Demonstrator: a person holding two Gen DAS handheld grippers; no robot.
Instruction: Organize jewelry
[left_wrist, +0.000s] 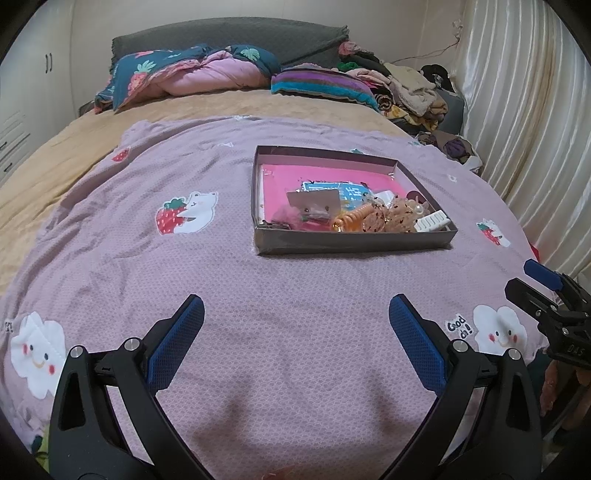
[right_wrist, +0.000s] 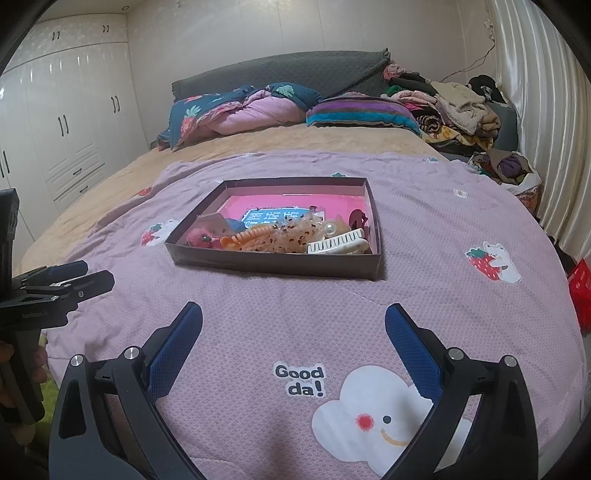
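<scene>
A shallow dark box (left_wrist: 351, 245) with a pink lining lies on the purple blanket (left_wrist: 258, 295). It holds a heap of hair clips and jewelry: a white claw clip (left_wrist: 432, 221), an orange spiral piece (left_wrist: 354, 218), a speckled scrunchie (left_wrist: 399, 218) and a small card (left_wrist: 314, 199). The box also shows in the right wrist view (right_wrist: 277, 264), with the white clip (right_wrist: 338, 243) at its near right. My left gripper (left_wrist: 295, 306) is open and empty, short of the box. My right gripper (right_wrist: 293, 314) is open and empty, also short of the box.
The right gripper shows at the right edge of the left wrist view (left_wrist: 546, 295); the left gripper shows at the left edge of the right wrist view (right_wrist: 62, 280). Bedding (left_wrist: 192, 74) and a clothes pile (left_wrist: 406, 88) lie at the bed's far end. Curtain (left_wrist: 535, 110) at right.
</scene>
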